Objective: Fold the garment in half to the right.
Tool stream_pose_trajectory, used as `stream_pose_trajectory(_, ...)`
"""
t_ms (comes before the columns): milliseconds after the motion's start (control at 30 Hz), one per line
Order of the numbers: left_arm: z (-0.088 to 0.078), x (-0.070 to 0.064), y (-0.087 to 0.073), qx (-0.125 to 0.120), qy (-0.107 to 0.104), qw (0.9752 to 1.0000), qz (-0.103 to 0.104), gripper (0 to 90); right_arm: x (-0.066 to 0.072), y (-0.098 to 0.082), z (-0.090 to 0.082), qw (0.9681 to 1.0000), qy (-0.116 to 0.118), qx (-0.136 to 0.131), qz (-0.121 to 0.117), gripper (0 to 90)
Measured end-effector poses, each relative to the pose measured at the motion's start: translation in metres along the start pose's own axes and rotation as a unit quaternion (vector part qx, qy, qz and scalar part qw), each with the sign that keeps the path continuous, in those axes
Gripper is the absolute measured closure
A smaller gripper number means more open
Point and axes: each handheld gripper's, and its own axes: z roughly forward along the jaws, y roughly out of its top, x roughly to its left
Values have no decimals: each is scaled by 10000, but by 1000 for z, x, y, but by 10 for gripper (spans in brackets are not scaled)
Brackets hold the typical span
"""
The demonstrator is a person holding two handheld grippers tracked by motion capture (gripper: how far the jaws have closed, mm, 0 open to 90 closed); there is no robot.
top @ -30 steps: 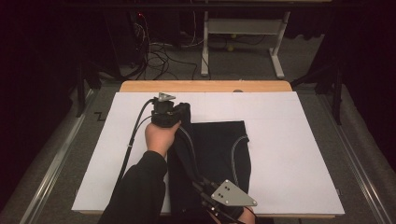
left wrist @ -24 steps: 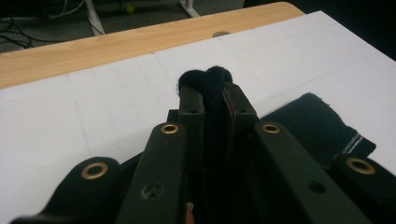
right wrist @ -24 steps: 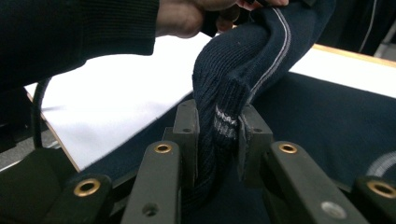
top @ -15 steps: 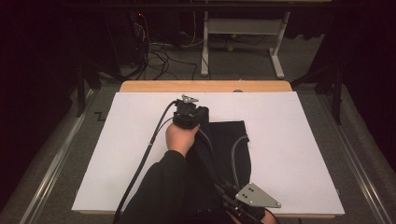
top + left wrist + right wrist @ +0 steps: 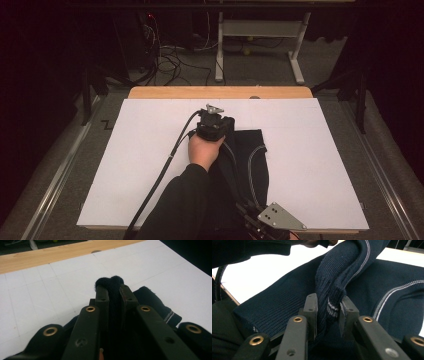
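A dark navy knit garment (image 5: 250,160) with thin pale stripes lies on the white board (image 5: 145,150), right of centre. My left gripper (image 5: 216,126) sits at its far end, held from behind by a hand in a black sleeve. In the left gripper view the left gripper (image 5: 114,290) is shut on a bunched fold of the garment (image 5: 110,281). My right gripper (image 5: 251,216) is at the board's near edge. In the right gripper view the right gripper (image 5: 329,303) pinches the garment's ribbed hem (image 5: 329,290), which rises taut between the jaws.
A wooden table edge (image 5: 220,92) runs along the far side of the board. Beyond it stand a grey metal frame (image 5: 260,30) and loose cables (image 5: 170,60) on the floor. Metal rails (image 5: 380,165) flank the table. The left gripper's cable (image 5: 160,175) trails across the board.
Both hands have moved to the right with the garment. The fold in the left gripper now lies over the garment's middle. The right gripper has slid right along the near edge.
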Motion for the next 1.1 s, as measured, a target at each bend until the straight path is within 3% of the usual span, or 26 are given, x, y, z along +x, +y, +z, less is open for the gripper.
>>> stream_pose_trajectory(300,14,-14,-1,17,-86,9999,85,750,-8,-7,-8,9998,-46,105,135,716)
stream_pose_trajectory(400,19,-24,0,-74,-214,9996,165,748,-9,-9,-10,9997,-93,145,174,703)
stream_pose_trajectory(500,20,-35,-1,-390,-423,9973,463,627,-11,-10,-14,9996,-171,148,193,619)
stream_pose_trajectory(600,18,-43,3,-557,-470,9959,532,457,-14,-9,-20,9992,-285,-47,279,509)
stream_pose_trajectory(833,8,-33,1,-429,-520,9964,506,270,-20,-7,-24,9985,-355,-198,360,428)
stream_pose_trajectory(1033,-5,-11,-13,-358,-573,9971,342,121,-21,-6,-21,9984,-391,-186,349,421)
stream_pose_trajectory(1100,-12,-2,-20,-381,-551,9972,337,115,-21,-6,-21,9985,-399,-174,344,421)
